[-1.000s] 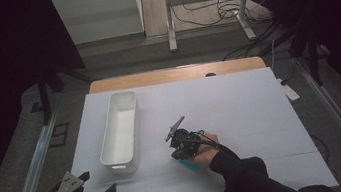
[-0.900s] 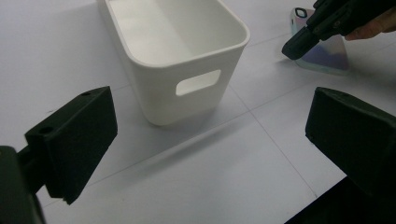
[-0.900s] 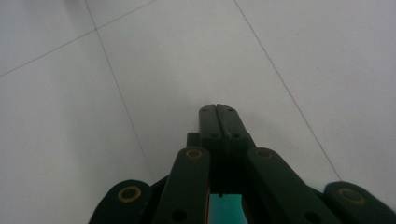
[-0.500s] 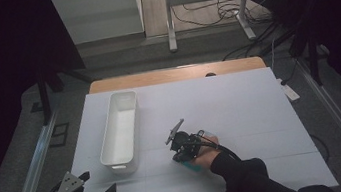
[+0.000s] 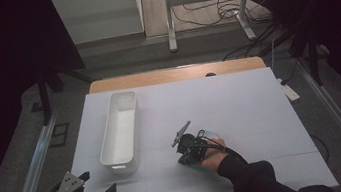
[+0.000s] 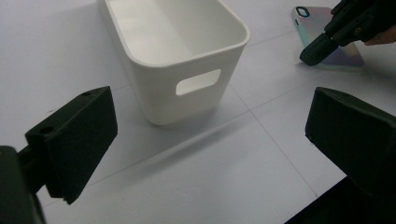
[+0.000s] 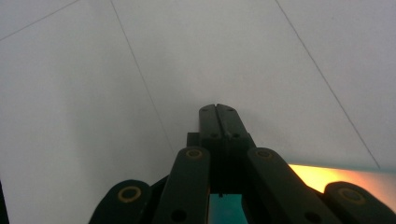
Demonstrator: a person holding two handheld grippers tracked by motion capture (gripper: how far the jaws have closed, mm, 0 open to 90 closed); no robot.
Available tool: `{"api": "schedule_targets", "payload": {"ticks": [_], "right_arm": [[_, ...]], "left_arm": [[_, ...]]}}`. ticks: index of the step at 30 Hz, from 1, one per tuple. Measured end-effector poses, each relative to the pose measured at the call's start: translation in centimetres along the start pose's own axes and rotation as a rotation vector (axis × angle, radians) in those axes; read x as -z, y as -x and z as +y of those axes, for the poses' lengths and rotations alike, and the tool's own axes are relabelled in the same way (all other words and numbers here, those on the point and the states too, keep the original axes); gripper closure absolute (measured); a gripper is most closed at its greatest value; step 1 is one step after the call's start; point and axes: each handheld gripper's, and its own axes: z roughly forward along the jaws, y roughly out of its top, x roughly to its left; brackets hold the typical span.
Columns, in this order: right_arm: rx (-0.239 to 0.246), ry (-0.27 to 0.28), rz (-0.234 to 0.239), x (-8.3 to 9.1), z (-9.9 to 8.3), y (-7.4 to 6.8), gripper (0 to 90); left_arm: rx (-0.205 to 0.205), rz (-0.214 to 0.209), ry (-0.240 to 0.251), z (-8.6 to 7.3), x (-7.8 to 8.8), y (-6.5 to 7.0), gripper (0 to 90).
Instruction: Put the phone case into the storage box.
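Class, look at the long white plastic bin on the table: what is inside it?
The long white plastic bin looks empty: the high view and the left gripper view show bare white floor and walls. From the left gripper view, its near wall with the handle slot hides a strip of floor behind it.

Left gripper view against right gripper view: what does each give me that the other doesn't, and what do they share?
Left gripper view adds: the left claw with its jaws wide apart, the white bin with its handle slot, and most of the phone case, with the right claw tip at its edge. Right gripper view adds: a close look along the right claw's jaws, shut together with nothing between them. Shared: the right claw, the phone case, and the white table with its thin lines.
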Motion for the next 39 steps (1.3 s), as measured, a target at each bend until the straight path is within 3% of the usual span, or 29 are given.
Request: {"api": "schedule_targets", "payload": {"ticks": [6, 39], "right_arm": [[0.003, -0.01, 0.001, 0.4, -0.7, 0.0, 89.5], [-0.084, -0.018, -0.018, 3.2, -5.0, 1.7, 89.5]], "left_arm": [[-0.001, 0.0, 0.0, 0.0, 0.0, 0.0, 3.1], [-0.003, 0.004, -0.004, 0.0, 0.0, 0.1, 3.4]]}}
